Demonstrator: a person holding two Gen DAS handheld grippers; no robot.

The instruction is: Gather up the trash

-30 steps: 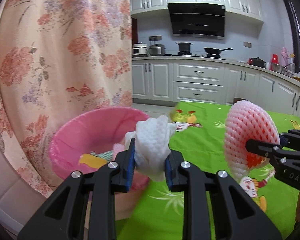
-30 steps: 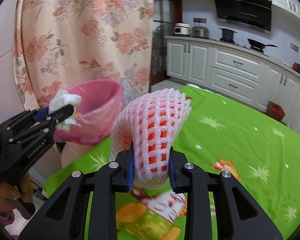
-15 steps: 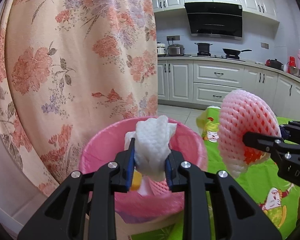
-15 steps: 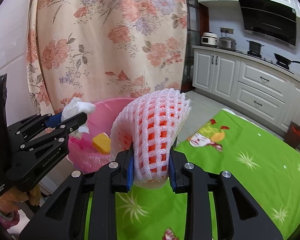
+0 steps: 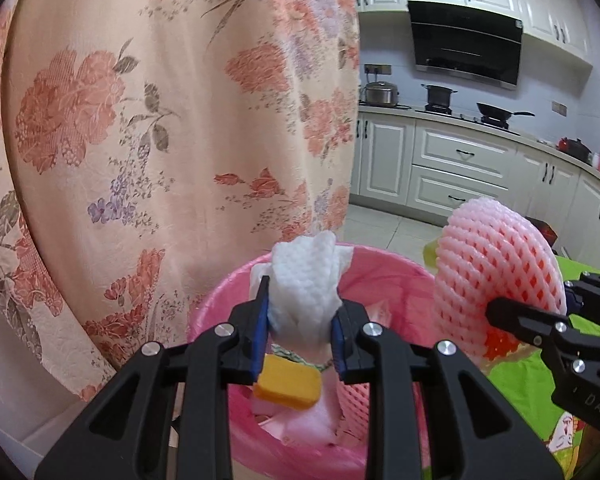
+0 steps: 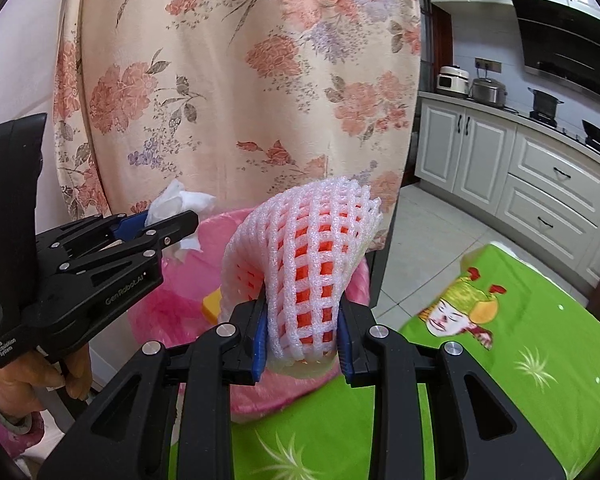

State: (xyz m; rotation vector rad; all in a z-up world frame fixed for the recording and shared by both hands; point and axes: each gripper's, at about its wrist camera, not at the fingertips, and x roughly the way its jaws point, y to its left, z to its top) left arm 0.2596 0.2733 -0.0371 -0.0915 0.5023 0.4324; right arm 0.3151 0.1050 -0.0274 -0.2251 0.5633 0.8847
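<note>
Two pieces remain: left gripper (image 5: 300, 330) jaws pinch a tissue (image 5: 304, 280) over the bin (image 5: 384, 264); right gripper (image 6: 302, 340) jaws pinch a foam net (image 6: 304, 264) beside it, neither dropped.

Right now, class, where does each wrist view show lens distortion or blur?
Left wrist view: fisheye bends the cabinets, and the pink bin near rim is soft. Right wrist view: dark vignette corners; the green tablecloth print looks slightly blurred.

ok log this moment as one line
left gripper: shut on tissue | right gripper: shut on foam net | both over pink bin
</note>
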